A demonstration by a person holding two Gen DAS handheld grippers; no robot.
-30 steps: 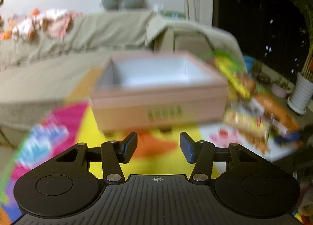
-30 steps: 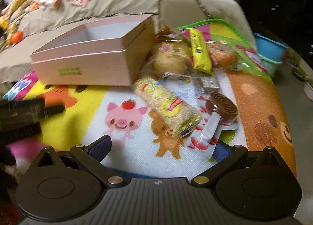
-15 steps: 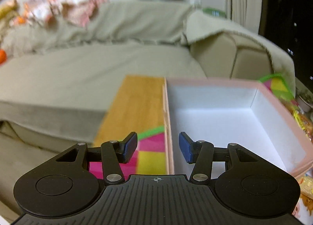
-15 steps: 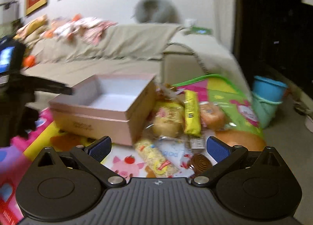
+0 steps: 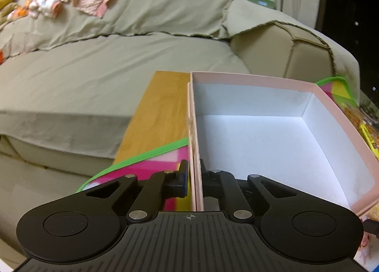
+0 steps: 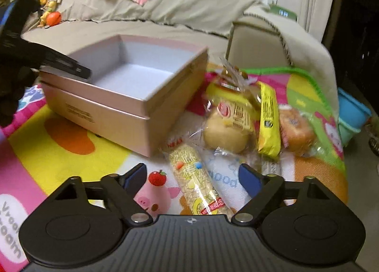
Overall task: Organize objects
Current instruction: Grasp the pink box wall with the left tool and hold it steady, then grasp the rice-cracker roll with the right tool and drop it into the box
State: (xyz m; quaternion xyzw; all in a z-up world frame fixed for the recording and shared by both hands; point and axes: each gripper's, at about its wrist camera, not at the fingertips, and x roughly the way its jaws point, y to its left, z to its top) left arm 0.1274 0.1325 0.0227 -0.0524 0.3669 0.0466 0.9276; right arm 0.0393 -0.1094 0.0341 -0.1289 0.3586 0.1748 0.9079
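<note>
Sitting empty on the colourful mat [image 6: 71,144], the pink box [image 6: 132,96] looked light and stiff, its thin left wall pinched by the left gripper [image 5: 194,177], while the right gripper [image 6: 191,177] hung spread over the long rice-cracker pack [image 6: 196,186], a crinkly, crushable thing best taken mid-length.

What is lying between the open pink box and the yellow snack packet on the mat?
In the right wrist view, a bagged round bun lies between the pink box and the yellow packet, on the mat.
</note>
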